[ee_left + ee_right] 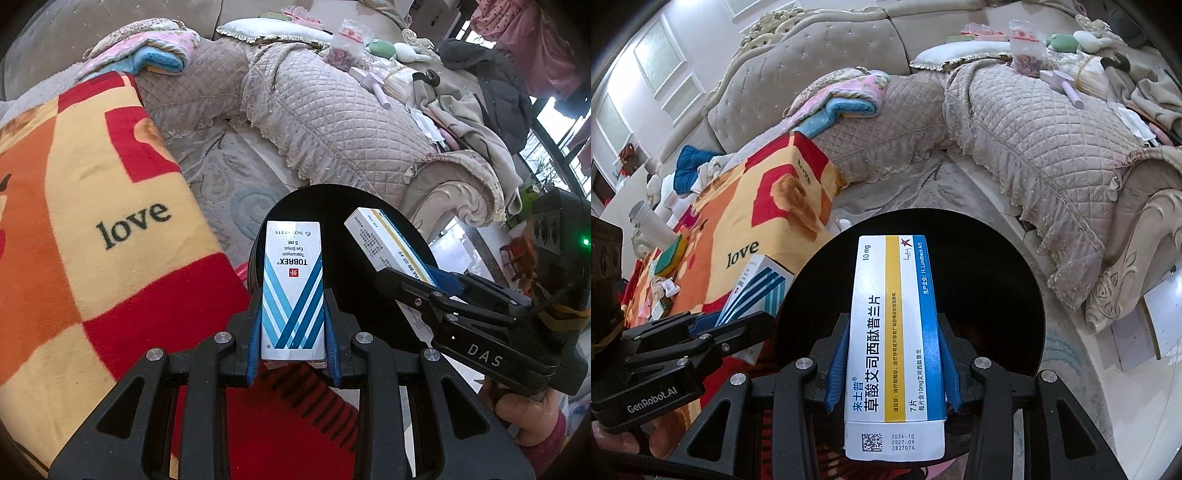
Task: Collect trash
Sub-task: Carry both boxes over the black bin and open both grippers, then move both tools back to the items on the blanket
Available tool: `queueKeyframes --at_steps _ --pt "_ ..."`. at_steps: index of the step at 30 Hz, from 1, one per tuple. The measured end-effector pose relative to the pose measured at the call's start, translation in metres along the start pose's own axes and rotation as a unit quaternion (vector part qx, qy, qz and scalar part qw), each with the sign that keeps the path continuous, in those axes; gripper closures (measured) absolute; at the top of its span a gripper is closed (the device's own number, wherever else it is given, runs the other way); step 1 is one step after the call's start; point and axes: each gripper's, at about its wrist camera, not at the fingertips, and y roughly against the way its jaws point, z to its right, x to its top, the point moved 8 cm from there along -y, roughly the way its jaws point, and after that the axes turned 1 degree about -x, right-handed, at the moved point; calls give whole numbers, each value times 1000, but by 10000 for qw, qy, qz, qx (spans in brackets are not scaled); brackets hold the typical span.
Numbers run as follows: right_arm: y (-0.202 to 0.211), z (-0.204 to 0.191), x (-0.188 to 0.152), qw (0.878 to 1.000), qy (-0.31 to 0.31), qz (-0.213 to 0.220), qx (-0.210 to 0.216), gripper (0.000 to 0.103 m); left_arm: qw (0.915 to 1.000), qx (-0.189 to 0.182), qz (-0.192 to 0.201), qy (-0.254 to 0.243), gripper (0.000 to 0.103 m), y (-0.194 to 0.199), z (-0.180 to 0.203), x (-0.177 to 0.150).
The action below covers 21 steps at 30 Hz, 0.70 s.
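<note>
My left gripper (293, 325) is shut on a white and blue striped eye-drops box (291, 291), held upright between its blue pads. My right gripper (894, 362) is shut on a longer white medicine box (895, 343) with a yellow and a blue stripe. Both boxes hang over the round black opening of a bin (347, 236), also below the long box in the right wrist view as the bin (997, 288). The right gripper (443, 291) with its box (376, 240) shows at right in the left wrist view. The left gripper (713, 328) with the striped box (757, 291) shows at left in the right wrist view.
A red, orange and yellow blanket (92, 229) with the word love covers the surface at left. A quilted beige sofa (332, 122) strewn with clothes, a pillow and bags curves behind. A patterned rug (225, 177) lies between. Small items (665, 280) lie on the blanket at far left.
</note>
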Motion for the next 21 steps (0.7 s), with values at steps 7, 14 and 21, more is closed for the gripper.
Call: queueKeyframes --at_steps 7,14,21 --pt "-3 2 -3 10000 -23 -52 -29 61 10000 21 10 3 77 -1 -1 -1" --pt "-3 7 -2 9999 -75 -56 -113 61 10000 6 10 12 77 -2 -1 0" --pt "0 17 0 9993 -269 -3 -277 41 9997 -163 103 177 47 0 -5 2"
